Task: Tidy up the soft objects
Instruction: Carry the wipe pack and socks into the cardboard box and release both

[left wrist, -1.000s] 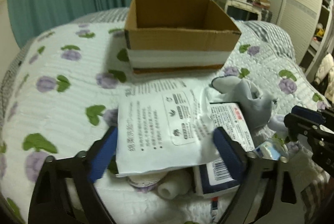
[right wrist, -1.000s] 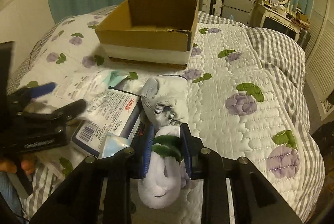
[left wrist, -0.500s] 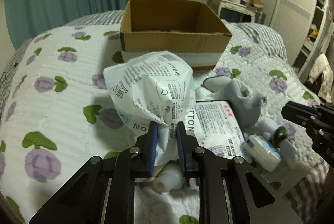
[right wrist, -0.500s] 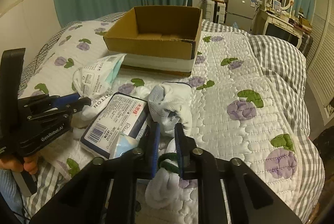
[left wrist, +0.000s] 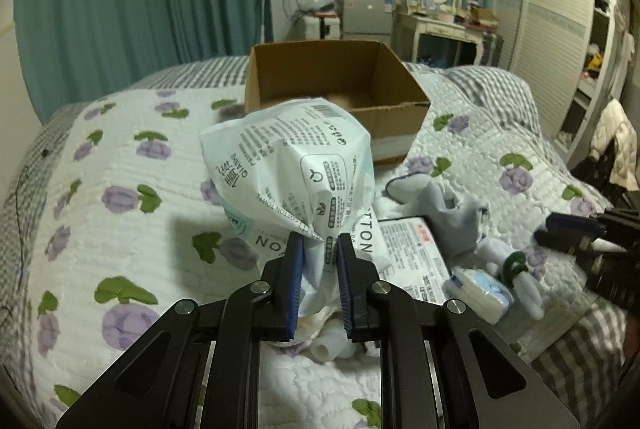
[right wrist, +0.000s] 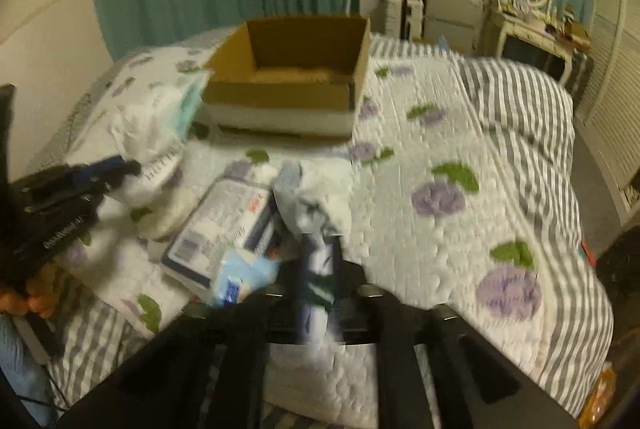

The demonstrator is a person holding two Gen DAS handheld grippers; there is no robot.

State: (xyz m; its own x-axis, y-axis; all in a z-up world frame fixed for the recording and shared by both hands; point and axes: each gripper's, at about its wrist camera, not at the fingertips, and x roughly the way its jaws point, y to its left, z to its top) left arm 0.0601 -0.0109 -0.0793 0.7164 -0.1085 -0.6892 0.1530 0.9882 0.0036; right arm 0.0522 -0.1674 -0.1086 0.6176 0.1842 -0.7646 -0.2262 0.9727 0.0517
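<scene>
Left gripper (left wrist: 319, 261): fingers clenched on the gathered lower edge of a white cotton-towel pack (left wrist: 292, 169), which is held up clear of the quilt (left wrist: 132, 165) with its bulk ballooning above the pads. Right gripper (right wrist: 319, 269): fingers drawn close together on a small white sock with a green band (right wrist: 318, 283); that view is motion-blurred, so the firmness of the hold is uncertain. Beyond the fingers, near the bed's front edge, lie a flat printed tissue pack (left wrist: 412, 249), a grey sock (left wrist: 452, 213) and a small blue-and-white packet (left wrist: 480, 289), all touching or overlapping. The open cardboard box (left wrist: 332, 85) stands toward the far edge of the bed and looks empty. Risks, as judged: the left grip takes only thin wrapper film, so the pack may slide out or tear on the carry to the box; the swollen pack blocks the left camera's sight of the box's near wall, so it could catch the rim. The sock may slip from the right fingers. Not determinable: a white cylindrical item (left wrist: 332, 345) under the left fingers, partly hidden; the box floor nearest the camera.
</scene>
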